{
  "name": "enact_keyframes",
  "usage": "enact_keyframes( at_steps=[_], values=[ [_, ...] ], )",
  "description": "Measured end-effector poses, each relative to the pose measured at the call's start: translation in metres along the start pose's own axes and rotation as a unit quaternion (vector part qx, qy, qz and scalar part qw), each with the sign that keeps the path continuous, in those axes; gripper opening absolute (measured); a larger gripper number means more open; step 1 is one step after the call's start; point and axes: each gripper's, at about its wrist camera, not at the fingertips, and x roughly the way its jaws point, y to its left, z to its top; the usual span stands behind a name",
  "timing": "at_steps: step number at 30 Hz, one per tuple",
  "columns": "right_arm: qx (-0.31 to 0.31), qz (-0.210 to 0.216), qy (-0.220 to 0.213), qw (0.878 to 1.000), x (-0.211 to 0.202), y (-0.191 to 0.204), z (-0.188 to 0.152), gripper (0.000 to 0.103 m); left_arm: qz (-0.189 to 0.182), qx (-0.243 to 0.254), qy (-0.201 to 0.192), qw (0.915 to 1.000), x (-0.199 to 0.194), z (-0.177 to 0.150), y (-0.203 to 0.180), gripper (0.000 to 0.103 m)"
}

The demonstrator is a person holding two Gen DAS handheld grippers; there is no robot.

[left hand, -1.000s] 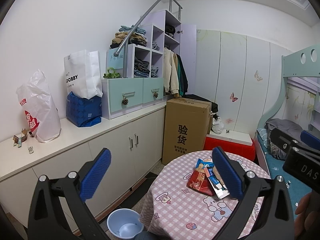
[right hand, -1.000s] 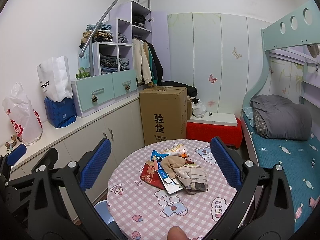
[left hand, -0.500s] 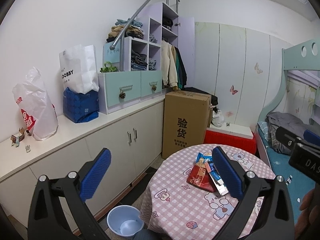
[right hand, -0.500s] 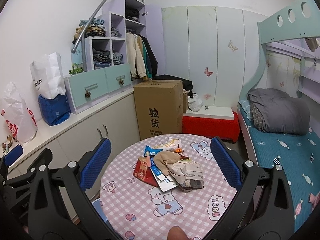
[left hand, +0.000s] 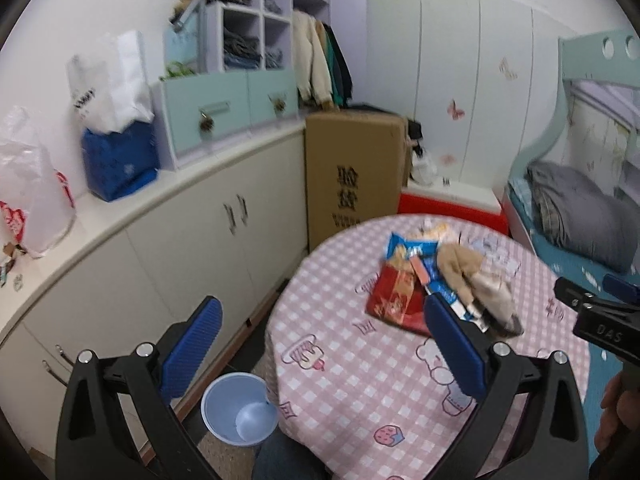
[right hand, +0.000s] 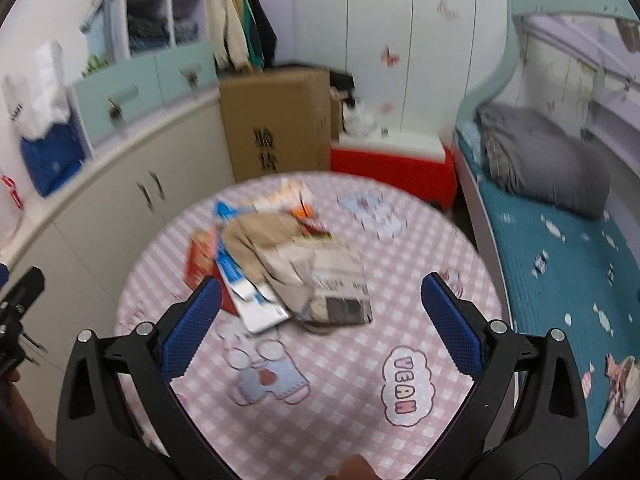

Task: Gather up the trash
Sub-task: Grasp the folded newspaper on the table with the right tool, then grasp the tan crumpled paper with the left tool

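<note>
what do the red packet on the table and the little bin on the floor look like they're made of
Red packet: apparently thin printed plastic or foil film; it lies flat and crinkled with a slight sheen. Bin: likely moulded plastic, pale blue, smooth, with a thin even rim and a soft highlight inside. Blur leaves both uncertain.

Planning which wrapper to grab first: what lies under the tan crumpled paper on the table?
Under the tan crumpled paper lie a blue-and-white packet, a red packet and printed newspaper. Anything beneath those is covered.

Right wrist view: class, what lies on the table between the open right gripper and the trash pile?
Only bare checked tablecloth with a printed bear separates the right gripper from the trash pile; the right wrist view shows it.
</note>
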Motion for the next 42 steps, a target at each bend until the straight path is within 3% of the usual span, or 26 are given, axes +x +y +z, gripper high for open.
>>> enact_keyframes(
  at_steps=[12,15,16,17,18,23,28,34,36,37,38,40,42],
  values=[
    [-0.049,0.026,0.063,0.996,0.093,0.018,0.005,0.096,-0.026,0.018,0.058,0.9978,0.077,-0.012,-0.017,0.099],
    [-0.053,0.036,0.086,0.994,0.114,0.014,-0.003,0.073,-0.032,0.018,0.062,0.9974,0.088,-0.011,-0.02,0.099],
    [-0.046,0.055,0.092,0.993,0.119,0.011,-0.005,0.06,-0.036,0.021,0.061,0.9973,0.091,-0.009,-0.022,0.099],
    [-0.042,0.065,0.094,0.993,0.122,0.011,-0.006,0.037,-0.04,0.024,0.06,0.9971,0.093,-0.008,-0.025,0.099],
    [-0.038,0.066,0.092,0.993,0.122,0.009,-0.006,0.033,-0.045,0.031,0.054,0.997,0.096,-0.005,-0.031,0.099],
    [-0.035,0.085,0.076,0.993,0.112,0.003,-0.01,0.029,-0.088,0.073,0.016,0.9933,0.109,0.017,-0.068,0.099],
    [-0.026,0.089,0.077,0.993,0.108,-0.009,-0.017,0.029,-0.129,0.134,0.014,0.9824,0.141,0.035,-0.115,0.099],
    [-0.014,0.094,0.073,0.993,0.104,-0.022,-0.019,0.029,-0.169,0.232,0.04,0.9571,0.183,0.044,-0.169,0.097],
    [-0.01,0.093,0.071,0.993,0.103,-0.025,-0.018,0.029,-0.192,0.248,0.065,0.9472,0.197,0.041,-0.178,0.069],
    [-0.009,0.091,0.071,0.993,0.102,-0.026,-0.018,0.029,-0.2,0.25,0.085,0.9435,0.204,0.039,-0.18,0.044],
    [-0.008,0.09,0.07,0.993,0.102,-0.028,-0.018,0.029,-0.21,0.245,0.106,0.9406,0.213,0.038,-0.18,0.027],
    [-0.001,0.089,0.067,0.994,0.099,-0.032,-0.018,0.029,-0.224,0.228,0.118,0.9401,0.214,0.038,-0.174,0.008],
    [0.006,0.085,0.062,0.994,0.094,-0.036,-0.018,0.029,-0.235,0.218,0.106,0.9415,0.206,0.04,-0.166,0.005]
  ],
)
